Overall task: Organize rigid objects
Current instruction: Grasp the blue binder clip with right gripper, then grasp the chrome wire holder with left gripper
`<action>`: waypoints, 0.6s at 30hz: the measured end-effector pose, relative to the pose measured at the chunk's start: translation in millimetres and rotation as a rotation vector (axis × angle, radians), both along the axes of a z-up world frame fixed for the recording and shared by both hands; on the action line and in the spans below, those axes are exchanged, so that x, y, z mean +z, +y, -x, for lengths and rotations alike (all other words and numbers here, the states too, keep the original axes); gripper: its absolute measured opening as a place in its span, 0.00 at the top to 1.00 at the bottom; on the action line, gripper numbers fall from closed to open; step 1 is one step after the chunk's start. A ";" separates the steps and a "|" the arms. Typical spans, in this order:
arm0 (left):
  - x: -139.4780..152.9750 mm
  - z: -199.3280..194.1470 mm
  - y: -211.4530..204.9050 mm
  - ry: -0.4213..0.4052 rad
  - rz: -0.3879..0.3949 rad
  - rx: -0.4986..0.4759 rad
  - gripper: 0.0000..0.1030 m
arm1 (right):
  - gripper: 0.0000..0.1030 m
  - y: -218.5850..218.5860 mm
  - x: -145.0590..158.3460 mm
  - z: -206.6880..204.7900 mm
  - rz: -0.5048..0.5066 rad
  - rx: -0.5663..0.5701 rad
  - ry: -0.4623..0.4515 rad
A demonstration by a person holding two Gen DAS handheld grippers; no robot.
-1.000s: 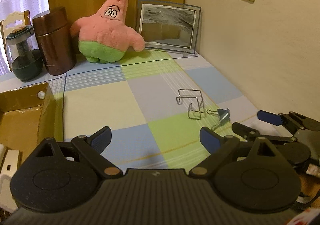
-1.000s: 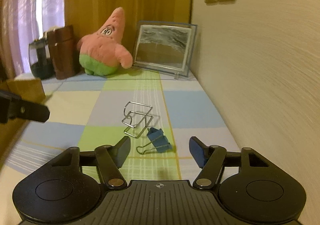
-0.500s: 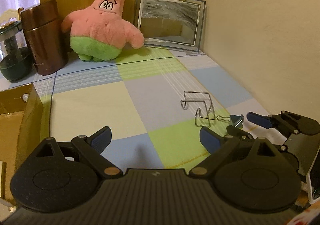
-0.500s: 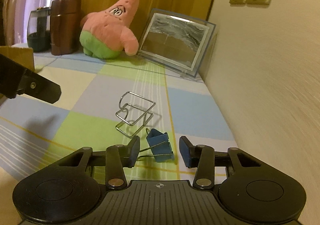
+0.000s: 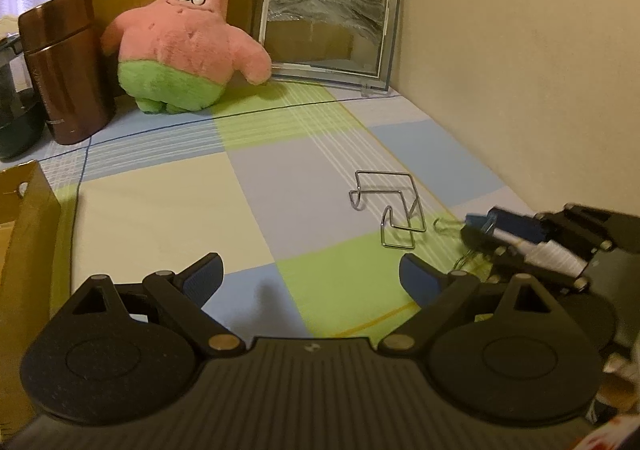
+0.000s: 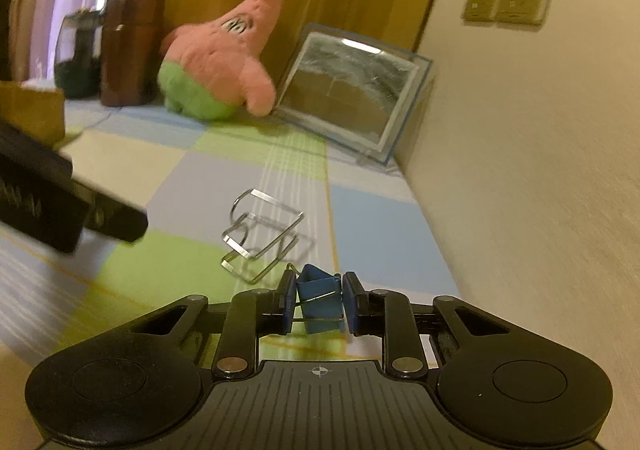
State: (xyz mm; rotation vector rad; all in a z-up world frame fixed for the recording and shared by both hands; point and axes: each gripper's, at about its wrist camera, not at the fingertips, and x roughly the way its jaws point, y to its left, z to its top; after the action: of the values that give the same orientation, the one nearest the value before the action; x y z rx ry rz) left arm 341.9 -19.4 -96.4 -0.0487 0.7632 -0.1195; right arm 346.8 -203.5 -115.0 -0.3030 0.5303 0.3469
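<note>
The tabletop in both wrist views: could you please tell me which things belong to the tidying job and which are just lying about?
Part of the job:
- blue binder clip, clamped in the right gripper
- wire holder
- cardboard box

Just lying about:
- pink plush star
- picture frame
- brown flask

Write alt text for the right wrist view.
The right gripper is shut on a blue binder clip on a checked tablecloth. A bent wire holder lies just beyond; a pink star plush stands farther back.
</note>
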 end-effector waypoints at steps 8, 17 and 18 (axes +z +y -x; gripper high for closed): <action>-11.8 -12.6 -19.1 -0.023 0.011 -0.068 0.15 | 0.80 -34.9 20.7 -14.4 -0.163 -0.133 0.019; -22.3 -30.1 -56.3 -0.092 0.006 -0.176 0.34 | 0.80 -48.7 25.6 -18.8 -0.212 -0.180 0.045; -23.3 -32.3 -58.3 -0.093 0.006 -0.174 0.35 | 0.80 -48.9 25.5 -19.3 -0.213 -0.181 0.048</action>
State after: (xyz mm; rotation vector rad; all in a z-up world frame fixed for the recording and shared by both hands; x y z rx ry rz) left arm 374.2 -77.8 -119.7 0.0179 0.6735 -0.2874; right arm 366.1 -252.5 -89.4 -0.0397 0.5584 0.2325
